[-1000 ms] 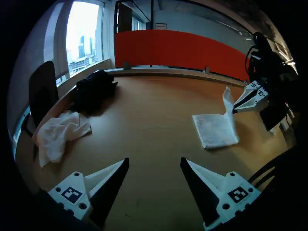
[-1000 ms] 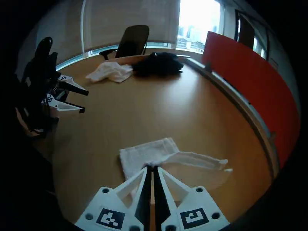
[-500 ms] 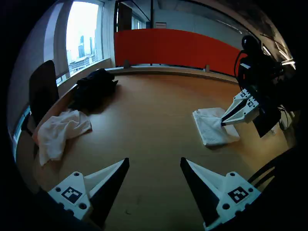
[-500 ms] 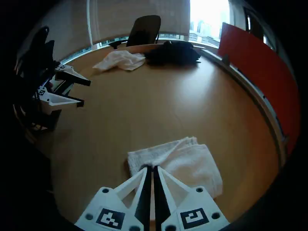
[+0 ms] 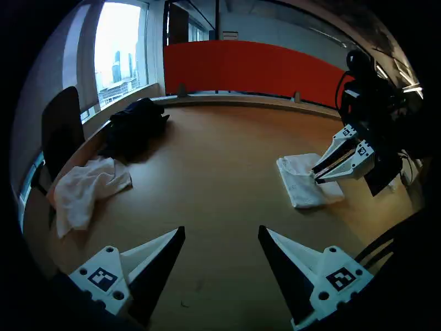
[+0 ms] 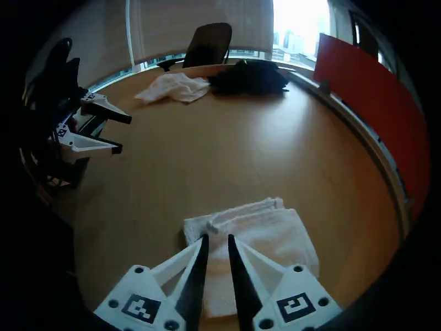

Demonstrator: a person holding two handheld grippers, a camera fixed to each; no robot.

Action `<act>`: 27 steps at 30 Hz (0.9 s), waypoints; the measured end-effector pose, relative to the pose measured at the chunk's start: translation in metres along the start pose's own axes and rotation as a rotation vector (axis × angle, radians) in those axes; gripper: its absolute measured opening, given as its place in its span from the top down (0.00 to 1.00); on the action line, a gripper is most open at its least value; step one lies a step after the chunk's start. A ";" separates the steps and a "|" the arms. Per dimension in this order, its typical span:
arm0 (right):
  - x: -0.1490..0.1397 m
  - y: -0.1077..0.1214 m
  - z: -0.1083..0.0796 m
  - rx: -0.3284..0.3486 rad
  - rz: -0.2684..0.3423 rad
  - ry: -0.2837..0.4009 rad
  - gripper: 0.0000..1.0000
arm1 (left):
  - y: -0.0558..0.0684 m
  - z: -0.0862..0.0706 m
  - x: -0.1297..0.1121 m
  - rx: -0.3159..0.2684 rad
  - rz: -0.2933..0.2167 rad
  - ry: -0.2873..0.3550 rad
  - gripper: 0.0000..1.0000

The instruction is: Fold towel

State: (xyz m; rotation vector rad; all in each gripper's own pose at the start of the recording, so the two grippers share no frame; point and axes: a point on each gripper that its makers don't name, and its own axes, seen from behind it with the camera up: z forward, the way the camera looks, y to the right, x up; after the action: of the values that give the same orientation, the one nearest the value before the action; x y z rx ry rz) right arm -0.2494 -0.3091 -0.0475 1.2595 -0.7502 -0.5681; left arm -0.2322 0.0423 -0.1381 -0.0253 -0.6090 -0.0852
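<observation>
Folded towel (image 6: 259,231) lies on the bench (image 6: 220,138) under the right gripper (image 6: 216,249), fingers slightly parted and empty, with the left gripper (image 5: 220,243) wide open well apart; the fold looks laid, and lifting clear seems next.

No words, numbers or brand names can be read. The black-and-white square markers (image 5: 103,277) on the fingers of the left gripper (image 5: 220,228) and the right gripper (image 6: 218,236) are block patterns, not letters. A pale sign (image 5: 230,37) on the far wall, above the red partition (image 5: 253,69), is too small to read.
</observation>
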 end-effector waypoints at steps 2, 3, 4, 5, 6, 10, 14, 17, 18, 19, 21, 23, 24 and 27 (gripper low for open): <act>0.000 -0.001 0.000 0.003 0.002 0.001 0.44 | 0.000 0.000 0.000 0.001 -0.001 0.001 0.01; 0.000 -0.001 0.000 0.003 0.002 0.002 0.36 | 0.000 0.000 0.000 0.002 -0.002 0.001 0.01; 0.000 -0.002 0.000 0.003 0.002 0.002 0.31 | 0.000 0.000 0.000 0.002 -0.002 0.002 0.01; 0.000 -0.002 0.000 0.003 0.001 0.002 0.28 | 0.000 0.000 0.001 0.002 -0.003 0.002 0.01; 0.000 -0.002 0.000 0.001 0.001 0.003 0.25 | 0.000 0.000 0.001 0.003 -0.003 0.003 0.01; -0.002 0.000 -0.001 -0.011 0.005 0.005 0.22 | 0.000 0.000 0.002 0.002 -0.002 0.005 0.01; -0.003 0.001 -0.003 -0.027 0.019 0.012 0.22 | 0.000 0.001 0.002 0.000 0.000 0.005 0.01; -0.007 0.002 -0.005 -0.039 0.033 0.012 0.22 | 0.000 0.001 0.003 0.000 0.001 0.006 0.01; -0.009 0.002 -0.006 -0.043 0.037 0.011 0.22 | 0.000 0.001 0.003 0.000 0.002 0.007 0.01; -0.012 0.003 -0.007 -0.049 0.042 0.009 0.22 | 0.000 0.001 0.003 0.000 0.002 0.008 0.01; -0.017 0.003 -0.008 -0.057 0.049 0.005 0.22 | 0.000 0.001 0.003 -0.001 0.003 0.008 0.01; -0.022 0.003 -0.010 -0.065 0.056 0.000 0.22 | -0.001 0.001 0.003 0.000 0.004 0.008 0.01; -0.025 0.003 -0.011 -0.068 0.060 -0.003 0.22 | -0.001 0.001 0.003 0.000 0.004 0.008 0.01; -0.033 0.003 -0.014 -0.078 0.072 -0.010 0.22 | -0.002 0.001 0.002 0.000 0.006 0.007 0.01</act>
State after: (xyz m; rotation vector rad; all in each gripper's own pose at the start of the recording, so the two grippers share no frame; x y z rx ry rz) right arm -0.2601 -0.2750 -0.0527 1.1533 -0.7721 -0.5405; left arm -0.2311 0.0404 -0.1362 -0.0273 -0.6023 -0.0794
